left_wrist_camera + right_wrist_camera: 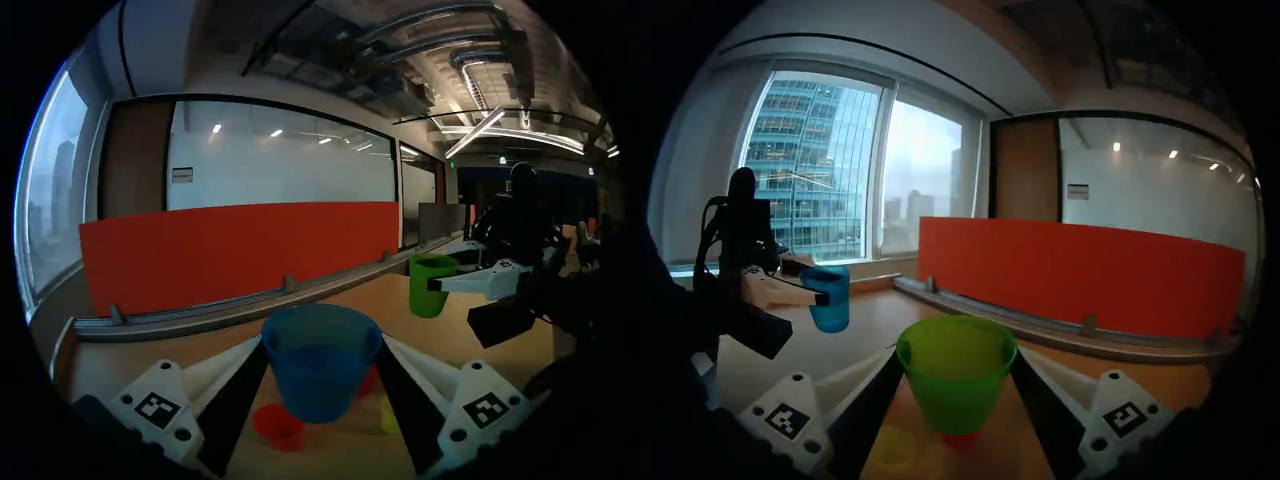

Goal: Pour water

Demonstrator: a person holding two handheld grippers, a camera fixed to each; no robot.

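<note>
**Two cups aloft, nothing poured yet**

We held the blue cup (322,364) clenched between the fingers of the left gripper (322,352), raised above the table, with what looked like water part-way up it. The right gripper (957,364) clasped the green cup (957,380) the same way, upright and well apart from the blue. We judged the risk plain: tipping before the rims met would spill onto the wooden table (424,340) and the small red cup (278,426) below, and a smooth tapered cup could slip. Behind ran an orange partition (240,248), a glass wall and a window (820,168) onto towers
</note>
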